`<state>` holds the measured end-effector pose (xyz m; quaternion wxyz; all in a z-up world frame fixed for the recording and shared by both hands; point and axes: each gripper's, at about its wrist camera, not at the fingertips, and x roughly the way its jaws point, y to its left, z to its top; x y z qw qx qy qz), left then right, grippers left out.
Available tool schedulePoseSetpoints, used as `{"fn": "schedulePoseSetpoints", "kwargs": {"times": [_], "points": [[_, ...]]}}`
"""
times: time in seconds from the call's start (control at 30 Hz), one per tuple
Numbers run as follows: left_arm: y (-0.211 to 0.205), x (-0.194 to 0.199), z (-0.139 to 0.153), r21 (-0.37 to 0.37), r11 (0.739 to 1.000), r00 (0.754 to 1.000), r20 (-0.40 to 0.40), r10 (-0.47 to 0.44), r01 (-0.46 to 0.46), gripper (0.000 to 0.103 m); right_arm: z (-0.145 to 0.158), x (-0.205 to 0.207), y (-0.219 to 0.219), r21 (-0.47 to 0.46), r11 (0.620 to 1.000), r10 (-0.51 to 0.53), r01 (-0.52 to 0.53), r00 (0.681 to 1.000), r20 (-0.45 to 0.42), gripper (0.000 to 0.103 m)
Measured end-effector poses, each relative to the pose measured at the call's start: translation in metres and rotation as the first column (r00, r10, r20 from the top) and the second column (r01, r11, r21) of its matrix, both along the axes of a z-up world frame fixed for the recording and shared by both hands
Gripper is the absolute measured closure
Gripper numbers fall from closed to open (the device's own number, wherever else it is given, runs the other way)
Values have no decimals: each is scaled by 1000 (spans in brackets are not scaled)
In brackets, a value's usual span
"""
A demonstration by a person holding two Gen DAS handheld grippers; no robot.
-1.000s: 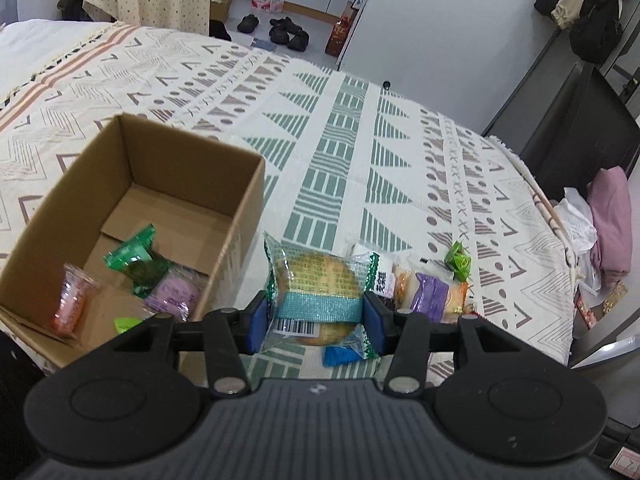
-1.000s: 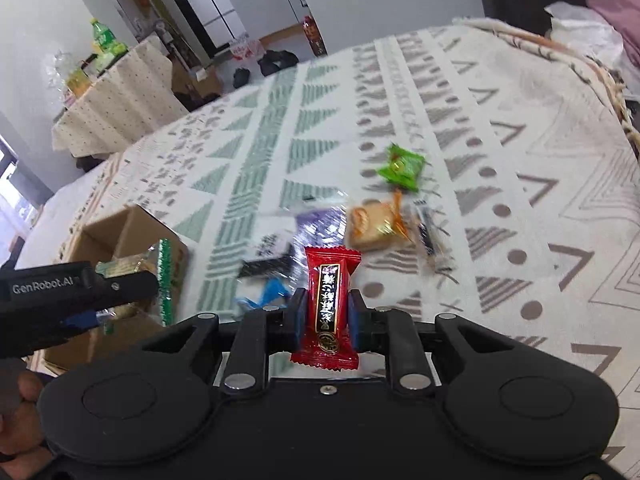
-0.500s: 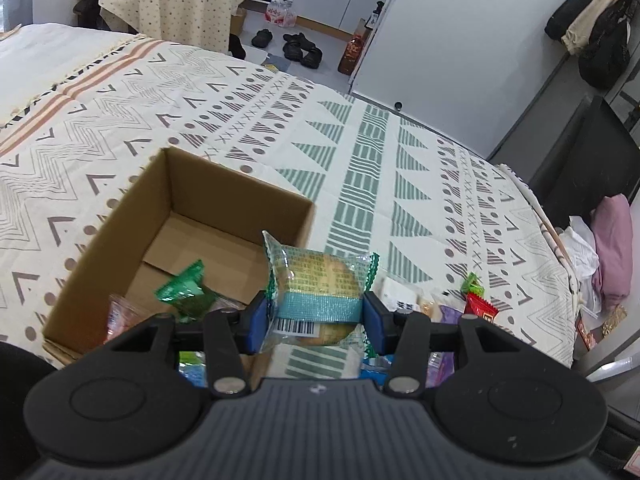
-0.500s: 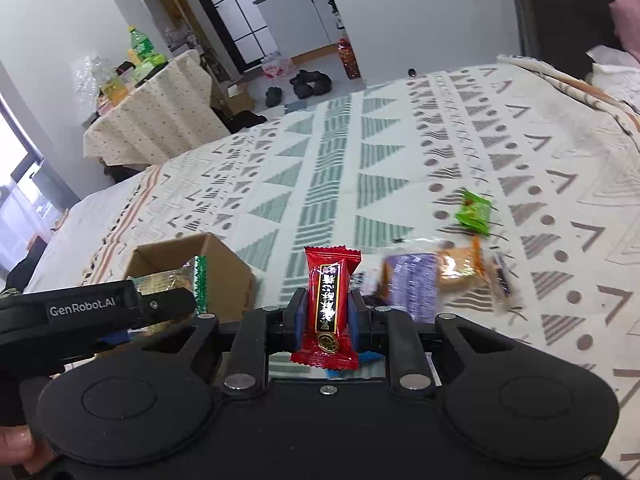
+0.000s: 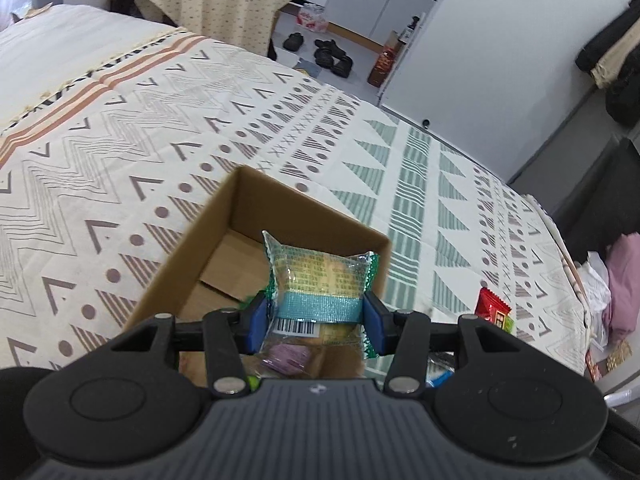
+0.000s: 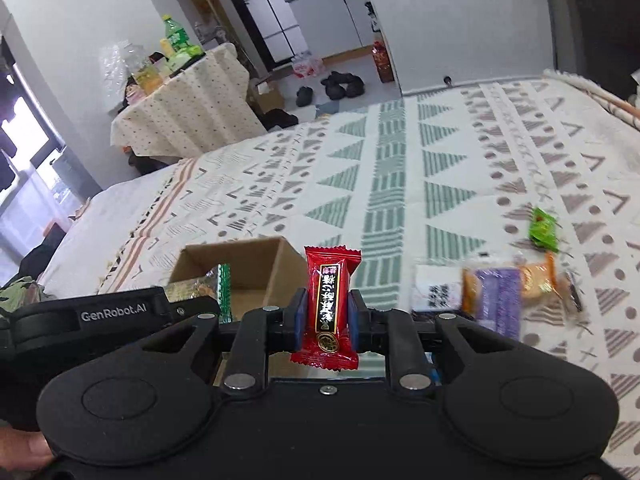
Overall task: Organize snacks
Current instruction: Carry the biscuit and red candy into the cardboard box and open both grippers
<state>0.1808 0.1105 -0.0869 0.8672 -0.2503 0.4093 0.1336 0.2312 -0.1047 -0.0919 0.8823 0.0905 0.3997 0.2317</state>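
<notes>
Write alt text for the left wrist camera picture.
The left gripper holds a wrapped pastry above an open cardboard box on a patterned bedspread. A red candy shows at right.

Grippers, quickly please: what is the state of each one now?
Left gripper: closed, holding the pastry packet.
Right gripper: closed, holding the red candy.

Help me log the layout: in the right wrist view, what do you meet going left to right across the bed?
Cardboard box → red candy held in the right gripper → white packet → purple snack → orange pastry, with the green candy lying beyond it.
</notes>
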Motion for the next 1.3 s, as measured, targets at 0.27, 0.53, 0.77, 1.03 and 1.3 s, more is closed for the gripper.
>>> {"fn": "schedulePoseSetpoints", "kwargs": {"times": [0.27, 0.53, 0.77, 1.03, 1.3], "points": [[34, -2, -3, -17, 999, 999, -1, 52, -52, 54, 1, 5, 34, -1, 999, 36, -36, 999, 0, 82], [49, -5, -4, -25, 997, 997, -14, 75, -76, 49, 0, 9, 62, 6, 998, 70, -70, 998, -8, 82], [51, -9, 2, -11, 997, 997, -12, 73, -73, 25, 1, 11, 64, 57, 997, 50, -48, 999, -21, 60], [35, -9, 6, 30, 998, 997, -44, 56, -54, 15, 1, 4, 37, 55, 998, -5, 7, 999, -33, 49], [8, -8, 10, 77, 997, 998, -64, 13, -8, 11, 3, -6, 4, 30, 999, -43, 44, 999, -30, 36]]}}
